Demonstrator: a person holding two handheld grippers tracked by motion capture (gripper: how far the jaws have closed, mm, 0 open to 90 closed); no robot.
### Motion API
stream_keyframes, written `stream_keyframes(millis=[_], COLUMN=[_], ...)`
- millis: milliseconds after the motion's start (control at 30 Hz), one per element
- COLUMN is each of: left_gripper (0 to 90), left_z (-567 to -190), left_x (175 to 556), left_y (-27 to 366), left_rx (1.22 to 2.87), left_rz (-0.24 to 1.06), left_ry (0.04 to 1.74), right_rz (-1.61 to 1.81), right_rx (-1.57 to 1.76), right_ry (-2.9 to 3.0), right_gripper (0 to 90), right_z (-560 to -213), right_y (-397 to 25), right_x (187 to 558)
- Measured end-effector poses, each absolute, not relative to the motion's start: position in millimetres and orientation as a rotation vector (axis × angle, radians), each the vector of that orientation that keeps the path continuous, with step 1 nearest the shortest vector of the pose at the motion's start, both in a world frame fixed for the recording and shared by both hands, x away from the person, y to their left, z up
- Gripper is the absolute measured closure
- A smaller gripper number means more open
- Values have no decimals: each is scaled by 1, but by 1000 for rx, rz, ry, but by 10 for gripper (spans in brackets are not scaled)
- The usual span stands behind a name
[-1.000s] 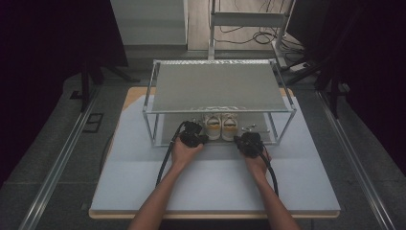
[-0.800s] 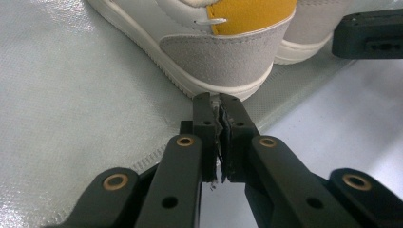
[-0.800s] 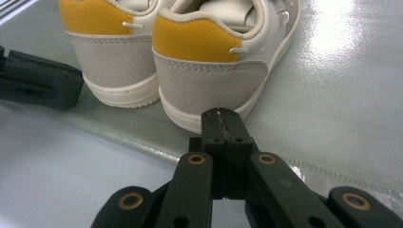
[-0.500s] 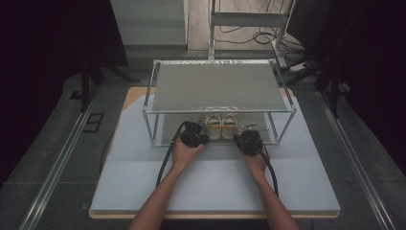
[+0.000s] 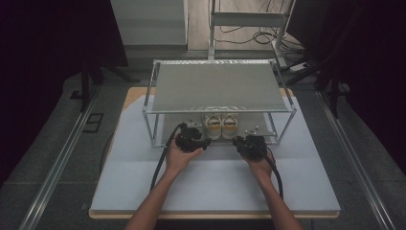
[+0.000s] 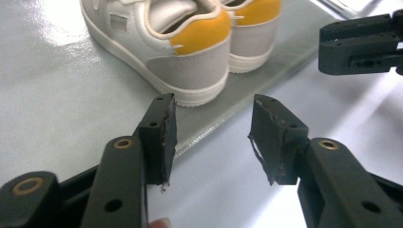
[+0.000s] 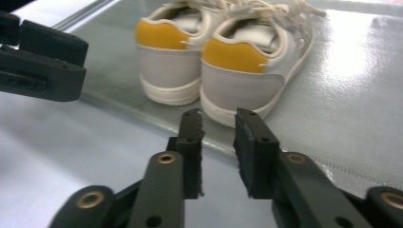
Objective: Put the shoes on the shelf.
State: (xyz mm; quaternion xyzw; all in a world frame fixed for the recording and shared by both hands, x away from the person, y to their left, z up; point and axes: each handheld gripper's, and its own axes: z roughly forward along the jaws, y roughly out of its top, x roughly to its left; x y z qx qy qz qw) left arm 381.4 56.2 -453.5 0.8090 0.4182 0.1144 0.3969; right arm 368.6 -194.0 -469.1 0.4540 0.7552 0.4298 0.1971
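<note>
High view: left gripper, jaws wide, and right gripper, jaws narrow, near 2 sneakers; next, each grips a heel.

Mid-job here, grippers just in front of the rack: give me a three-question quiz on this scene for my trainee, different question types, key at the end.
1. True or false: the pair of shoes stands on the lower shelf of the rack, heels toward the person.
2. Multiple choice: the left gripper is (A) shut on a shoe, (B) open and holding nothing, (C) resting on the rack's top.
3. Fill in: the patch on each shoe's heel is coloured ____.

Key
1. True; both gripper views look at the heels.
2. B; its jaws stand apart short of the left shoe. The right gripper is also open, with a narrower gap, short of the right shoe.
3. Yellow-orange.
</note>
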Motion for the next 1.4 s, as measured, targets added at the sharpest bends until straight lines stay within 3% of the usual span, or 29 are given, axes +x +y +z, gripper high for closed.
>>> stream_keyframes(millis=[233,933,1267,1400], left_gripper=[463,436,419,399], left_z=[-451,-475,-483,-483], left_x=[361,287,282,280], left_y=[64,129,147,147], left_rx=[2046,2033,2013,2022], left_rz=[304,281,285,301], left_ry=[1037,1061,1108,1103], right_rz=[1237,1268,1250,1258], right_rx=[1214,1231,1262,1259], right_ry=[2152,2145,2137,2114], right_gripper=[607,574,561,505], right_z=[-465,-477,-486,-483], right_y=[-202,-275,-285,-286], right_x=[353,291,284,284])
